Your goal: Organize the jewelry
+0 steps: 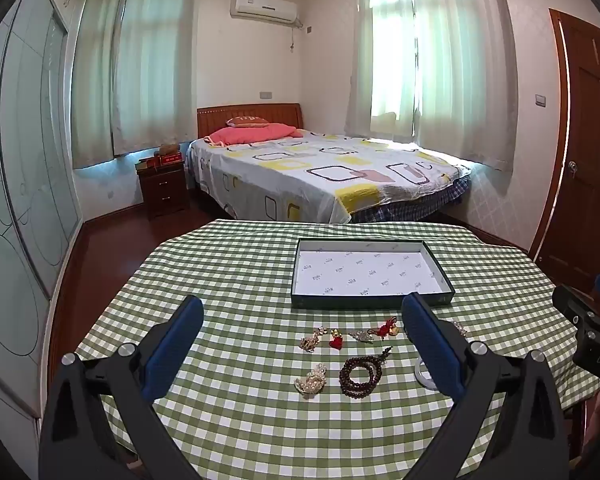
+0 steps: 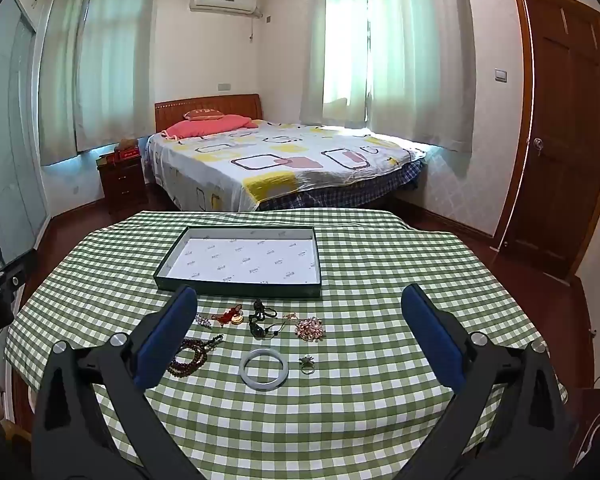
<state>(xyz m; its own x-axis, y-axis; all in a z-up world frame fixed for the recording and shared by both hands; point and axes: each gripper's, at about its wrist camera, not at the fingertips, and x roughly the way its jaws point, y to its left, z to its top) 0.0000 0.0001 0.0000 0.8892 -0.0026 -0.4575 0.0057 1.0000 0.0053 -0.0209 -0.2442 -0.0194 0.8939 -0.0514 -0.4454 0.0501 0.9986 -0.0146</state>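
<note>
Several jewelry pieces lie on the green checked tablecloth (image 1: 228,280) in front of an empty shallow box (image 1: 370,270), which also shows in the right wrist view (image 2: 244,260). Among them are a brown bead bracelet (image 1: 360,374), a pearl piece (image 1: 311,378), a red heart charm (image 1: 335,342), a pale jade bangle (image 2: 263,368), a ring (image 2: 307,363), a black cord pendant (image 2: 262,320) and a gold brooch (image 2: 310,328). My left gripper (image 1: 302,332) is open and empty above the near pieces. My right gripper (image 2: 300,320) is open and empty, held above the bangle.
The table's front and side edges drop off close by. The right gripper's body (image 1: 588,328) shows at the right edge of the left wrist view. A bed (image 1: 320,172), a nightstand (image 1: 162,184) and a wooden door (image 2: 560,128) stand beyond the table.
</note>
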